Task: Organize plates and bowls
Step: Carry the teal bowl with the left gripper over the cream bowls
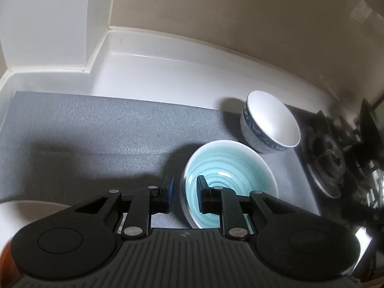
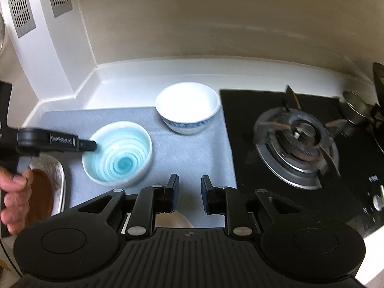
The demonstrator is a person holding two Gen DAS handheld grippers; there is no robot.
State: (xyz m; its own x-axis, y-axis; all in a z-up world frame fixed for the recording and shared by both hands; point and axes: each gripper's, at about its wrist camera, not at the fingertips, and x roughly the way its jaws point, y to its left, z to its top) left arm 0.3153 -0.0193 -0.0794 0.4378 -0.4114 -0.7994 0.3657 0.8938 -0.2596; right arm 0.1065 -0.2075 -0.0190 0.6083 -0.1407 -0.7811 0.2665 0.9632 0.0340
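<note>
Teal swirl bowl (image 2: 117,154) sits upright on the grey mat (image 2: 187,148), near its left-front part, glaze in concentric rings, rim pale. Left gripper (image 1: 184,192) straddles the bowl's near-left rim: one finger (image 1: 202,194) inside the bowl, the other outside over the mat, jaws narrowly apart with the wall between them. Looks clamped on the rim, though pad contact is blurred in the left wrist view. From the right wrist view that gripper (image 2: 92,144) comes in from the left, tip at the bowl's left rim, pointing steeply down; a hand (image 2: 14,192) grips its handle at the left edge.

White bowl with blue band (image 2: 188,109) stands upright behind and to the right, apart from the teal one, at the mat's far right corner just beside the black hob (image 2: 240,120). A brown-centred plate (image 2: 61,182) lies left of the teal bowl, partly hidden.

Right gripper (image 2: 189,194) hangs over the mat's front edge, jaws slightly apart, nothing between them, touching nothing, angled down. Gas burner (image 2: 297,144) to its right
</note>
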